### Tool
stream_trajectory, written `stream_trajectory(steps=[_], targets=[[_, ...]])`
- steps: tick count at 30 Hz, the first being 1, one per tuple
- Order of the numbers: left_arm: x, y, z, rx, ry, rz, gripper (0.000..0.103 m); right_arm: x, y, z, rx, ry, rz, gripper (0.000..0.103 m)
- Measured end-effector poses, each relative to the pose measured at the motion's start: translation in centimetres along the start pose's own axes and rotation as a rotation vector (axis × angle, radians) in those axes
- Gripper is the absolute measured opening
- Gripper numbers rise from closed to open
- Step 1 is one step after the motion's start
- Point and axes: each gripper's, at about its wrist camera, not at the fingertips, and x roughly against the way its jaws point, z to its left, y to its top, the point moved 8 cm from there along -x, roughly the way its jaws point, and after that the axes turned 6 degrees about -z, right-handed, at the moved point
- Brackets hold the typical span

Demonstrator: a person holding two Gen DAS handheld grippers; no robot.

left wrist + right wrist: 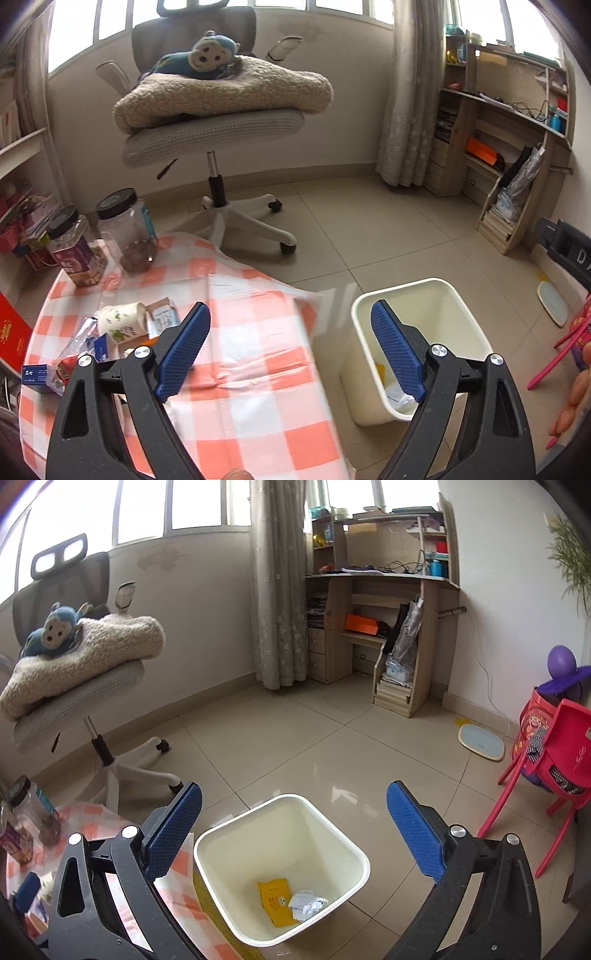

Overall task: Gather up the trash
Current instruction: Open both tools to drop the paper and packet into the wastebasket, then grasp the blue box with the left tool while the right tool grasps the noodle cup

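Both grippers empty above the bin, litter waiting on the table

Left wrist view: left gripper [290, 347] spread wide, grasping nothing; paper cup [122, 322] and wrappers [162, 320] lie on the checked tablecloth [258, 369], likely light and crushable, best pinched mid-body. Right wrist view: right gripper [293, 836] released over the waste bin [282, 867], which holds a yellow packet [275, 901] and crumpled paper [306, 904].

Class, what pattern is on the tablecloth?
Orange-and-white checks on the tablecloth, clearest in the left wrist view.

Office chair [214, 122] bearing folded blanket [221, 92], monkey plush [207, 55]; red chair [554, 760].
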Motion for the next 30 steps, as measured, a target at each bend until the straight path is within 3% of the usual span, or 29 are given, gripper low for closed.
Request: stream_trajectory(steps=[5,15,26,30], targets=[[0.9,-0.7,5.1,0.047,0.108,-0.02,0.089,1.5,-0.9,4.2,0.109,0.069,-0.026,0.096],[2.1,-3.1,13.7,0.13,0.226,0.01,0.09,4.6,-3.3,11.3,0.279,0.184,-0.064,0.096],[2.9,-5.8,21.6,0.196,0.305,0.108,0.09,6.2,-6.1,18.2,0.291,0.346,0.017,0.096],[3.0,-7.5,25.6,0.27,0.359,0.167,0.09,7.3,-7.2,21.2,0.302,0.4,0.029,0.096]])
